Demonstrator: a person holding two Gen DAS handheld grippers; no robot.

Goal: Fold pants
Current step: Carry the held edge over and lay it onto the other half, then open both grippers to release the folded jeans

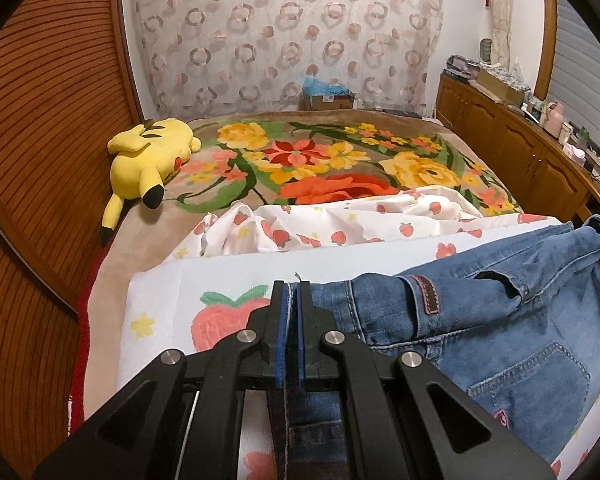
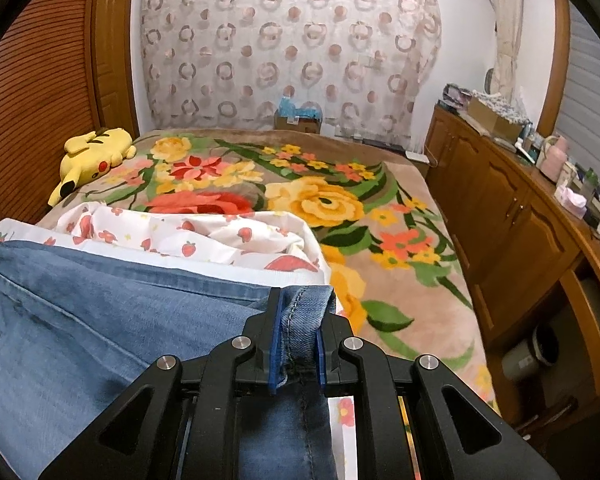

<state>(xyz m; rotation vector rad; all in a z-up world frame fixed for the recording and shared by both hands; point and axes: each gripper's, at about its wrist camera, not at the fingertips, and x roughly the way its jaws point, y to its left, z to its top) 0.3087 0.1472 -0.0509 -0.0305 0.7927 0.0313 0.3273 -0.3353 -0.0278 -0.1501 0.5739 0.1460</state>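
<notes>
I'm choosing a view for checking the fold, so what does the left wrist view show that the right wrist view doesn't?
Only the left wrist view shows the jeans' back pocket, belt loop and the left hand-held gripper pinching a thin denim edge. Only the right wrist view shows the right hand-held gripper clamped on a thick hem and the open cabinet shelf. Both show the yellow plush toy, floral blanket and strawberry sheet.

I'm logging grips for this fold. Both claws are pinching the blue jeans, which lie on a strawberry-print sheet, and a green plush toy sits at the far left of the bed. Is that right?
One detail is off: the plush toy is yellow, not green, as the left wrist view shows. The rest holds: the left claw and right claw both pinch the blue jeans on the strawberry-print sheet.
</notes>
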